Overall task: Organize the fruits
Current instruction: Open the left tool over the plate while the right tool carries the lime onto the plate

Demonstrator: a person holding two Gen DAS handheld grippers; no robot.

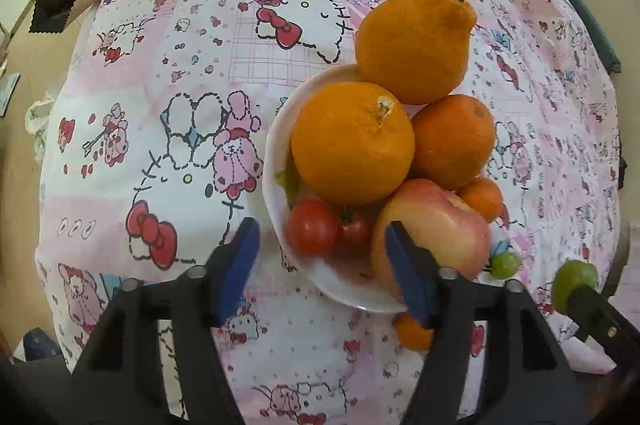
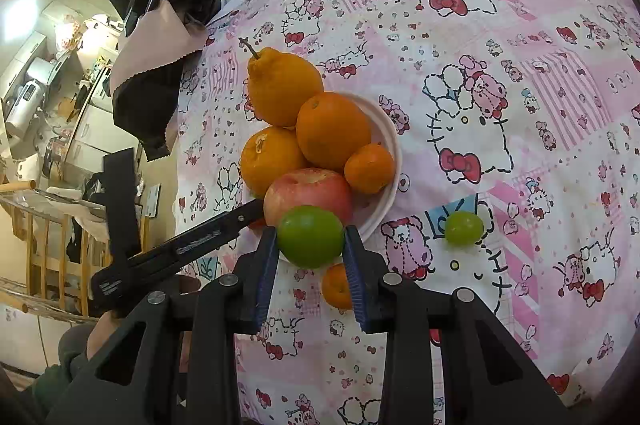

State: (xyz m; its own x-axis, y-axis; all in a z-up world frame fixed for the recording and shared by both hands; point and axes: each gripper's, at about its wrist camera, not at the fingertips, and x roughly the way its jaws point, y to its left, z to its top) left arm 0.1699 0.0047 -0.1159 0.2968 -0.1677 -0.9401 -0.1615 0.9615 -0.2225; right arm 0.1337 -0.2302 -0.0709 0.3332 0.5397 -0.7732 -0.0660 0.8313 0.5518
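Note:
A white bowl (image 1: pixel 276 161) on the Hello Kitty cloth holds a pile of fruit: a pear-shaped orange citrus (image 1: pixel 416 45), two oranges (image 1: pixel 352 145), a red apple (image 1: pixel 436 229), two tomatoes (image 1: pixel 312 227) and a small mandarin (image 1: pixel 482 197). My left gripper (image 1: pixel 320 273) is open and empty, its fingers over the bowl's near rim. My right gripper (image 2: pixel 310 265) is shut on a green fruit (image 2: pixel 310 237), held just in front of the apple (image 2: pixel 308 191). A second green fruit (image 2: pixel 464 228) and a small mandarin (image 2: pixel 336 287) lie on the cloth beside the bowl (image 2: pixel 390 161).
A black and pink cloth (image 2: pixel 152 77) hangs at the table's far-left edge. Beyond that edge are a wooden chair (image 2: pixel 60 257) and room clutter. The patterned tablecloth (image 2: pixel 520 105) spreads wide to the right of the bowl.

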